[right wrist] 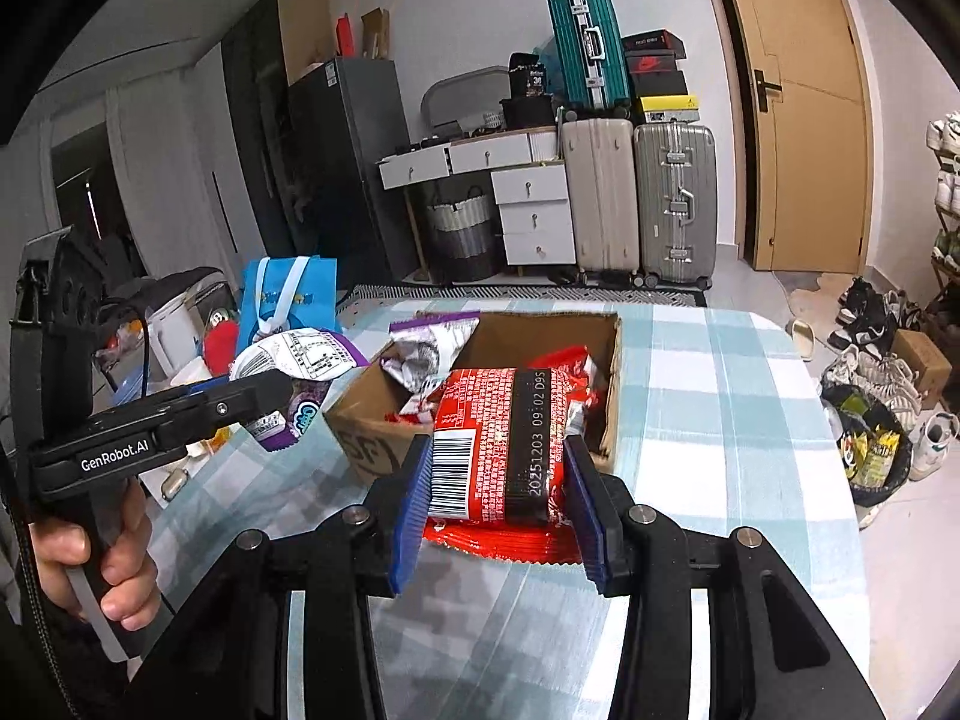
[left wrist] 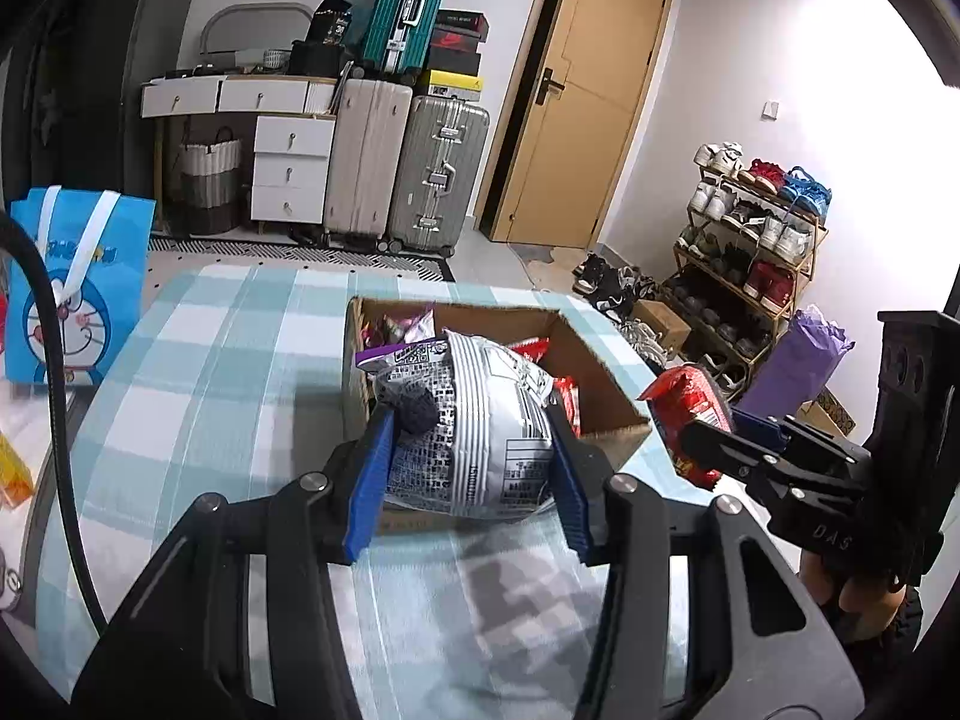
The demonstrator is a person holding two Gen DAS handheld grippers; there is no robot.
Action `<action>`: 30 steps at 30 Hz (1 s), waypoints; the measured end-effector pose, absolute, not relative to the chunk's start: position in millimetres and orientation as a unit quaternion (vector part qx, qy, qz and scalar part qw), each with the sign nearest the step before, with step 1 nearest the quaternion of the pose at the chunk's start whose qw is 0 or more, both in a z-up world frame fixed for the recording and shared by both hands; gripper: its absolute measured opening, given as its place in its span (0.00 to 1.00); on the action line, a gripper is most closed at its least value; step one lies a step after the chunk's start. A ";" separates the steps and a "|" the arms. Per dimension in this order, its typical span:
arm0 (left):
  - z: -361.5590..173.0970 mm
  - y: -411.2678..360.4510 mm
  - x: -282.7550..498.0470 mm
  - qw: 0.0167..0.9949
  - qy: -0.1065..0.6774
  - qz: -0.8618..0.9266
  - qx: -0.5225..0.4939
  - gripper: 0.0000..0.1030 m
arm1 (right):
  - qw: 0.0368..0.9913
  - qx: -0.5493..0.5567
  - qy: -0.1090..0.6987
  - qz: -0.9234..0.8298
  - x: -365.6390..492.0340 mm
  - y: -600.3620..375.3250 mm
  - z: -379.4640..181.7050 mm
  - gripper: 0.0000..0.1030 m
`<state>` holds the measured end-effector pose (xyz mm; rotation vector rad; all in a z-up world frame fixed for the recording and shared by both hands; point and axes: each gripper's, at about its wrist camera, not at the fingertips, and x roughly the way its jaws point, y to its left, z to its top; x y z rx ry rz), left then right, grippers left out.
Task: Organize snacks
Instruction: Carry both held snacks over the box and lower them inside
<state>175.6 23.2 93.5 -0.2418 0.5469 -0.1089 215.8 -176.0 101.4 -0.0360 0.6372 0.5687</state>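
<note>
My left gripper (left wrist: pixel 474 426) is shut on a puffy white and purple snack bag (left wrist: pixel 480 420), held just above the near edge of an open cardboard box (left wrist: pixel 606 372). The box holds several red and purple snack packets. My right gripper (right wrist: pixel 498 450) is shut on a red snack packet (right wrist: pixel 498 444) with a barcode, held over the box's (right wrist: pixel 360 420) near side. In the left wrist view the right gripper (left wrist: pixel 696 438) and its red packet (left wrist: pixel 684 402) sit right of the box. In the right wrist view the left gripper (right wrist: pixel 270 387) and its bag (right wrist: pixel 294 360) sit left of the box.
The box stands on a table with a blue and white checked cloth (left wrist: pixel 228 360). A blue cartoon gift bag (left wrist: pixel 78 282) stands at the table's left edge. Suitcases (left wrist: pixel 408 168), drawers and a door stand behind. A shoe rack (left wrist: pixel 756 240) and a purple bag (left wrist: pixel 798 360) are at right.
</note>
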 end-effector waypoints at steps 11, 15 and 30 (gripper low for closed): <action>112.5 13.6 203.4 0.959 0.259 -0.053 -0.097 0.44 | 0.912 -0.013 0.304 0.276 239.7 -171.0 111.7 0.42; 113.8 10.0 223.1 0.959 0.262 -0.051 -0.093 0.44 | 0.910 -0.017 0.306 0.280 251.1 -166.1 114.0 0.42; 87.1 -14.6 289.5 0.954 0.287 -0.056 -0.060 0.44 | 0.906 -0.016 0.318 0.281 285.1 -151.6 105.6 0.42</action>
